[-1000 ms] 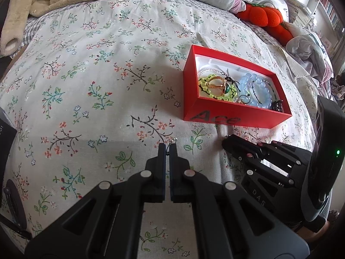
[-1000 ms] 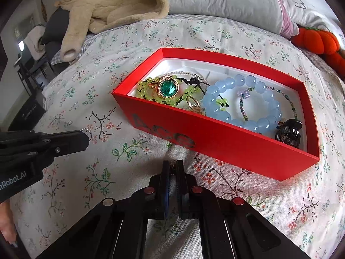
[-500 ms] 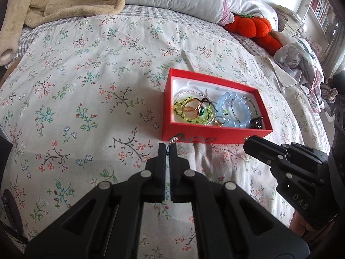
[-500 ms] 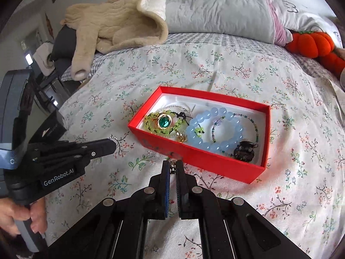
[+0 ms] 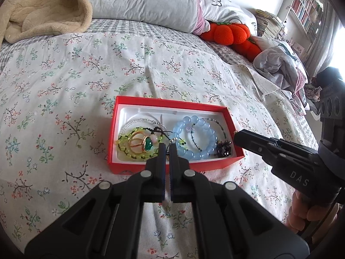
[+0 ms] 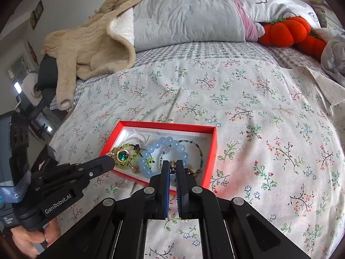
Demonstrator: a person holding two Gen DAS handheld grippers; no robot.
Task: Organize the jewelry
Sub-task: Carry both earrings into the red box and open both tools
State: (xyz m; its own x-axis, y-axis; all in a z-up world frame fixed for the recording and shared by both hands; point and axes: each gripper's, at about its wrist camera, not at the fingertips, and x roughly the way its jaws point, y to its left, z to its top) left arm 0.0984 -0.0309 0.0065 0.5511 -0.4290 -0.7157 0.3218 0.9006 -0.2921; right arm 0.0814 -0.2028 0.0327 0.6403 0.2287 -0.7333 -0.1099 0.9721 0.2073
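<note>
While both grippers are hanging above the floral bedspread (image 6: 248, 99), the red box (image 5: 172, 168) is sitting open on the bed with most of the jewelry already lying inside it: a blue bead bracelet (image 5: 195, 138), a yellow-green beaded piece (image 5: 131, 149) with a green stone ring (image 5: 148, 144) on it, a thin dark bead strand (image 6: 199, 151) and a small dark charm (image 5: 224, 149) in the near right corner.

On the left gripper (image 5: 167, 149), the fingers are pressed together, and a small silvery piece (image 5: 172, 140) seems to be sticking out at their tips; what it is cannot be told. On the right gripper (image 6: 172, 166), the fingers are likewise together, with a small gold-toned piece (image 6: 172, 163) seemingly pinched between them.

Judging from this, the task is looking nearly finished: no loose jewelry is showing on the bedspread, and what remains is probably dropping these two small pieces into the box.

For room, the bed is offering wide open cloth on every side of the box. Both sets of tips are converging over the same small box, so they are sitting near each other, and the box walls are standing up around a crowded interior. A beige blanket (image 6: 86, 43), a grey pillow (image 6: 185, 15) and an orange plush (image 6: 289, 32) are lying well apart, at the head of the bed.
</note>
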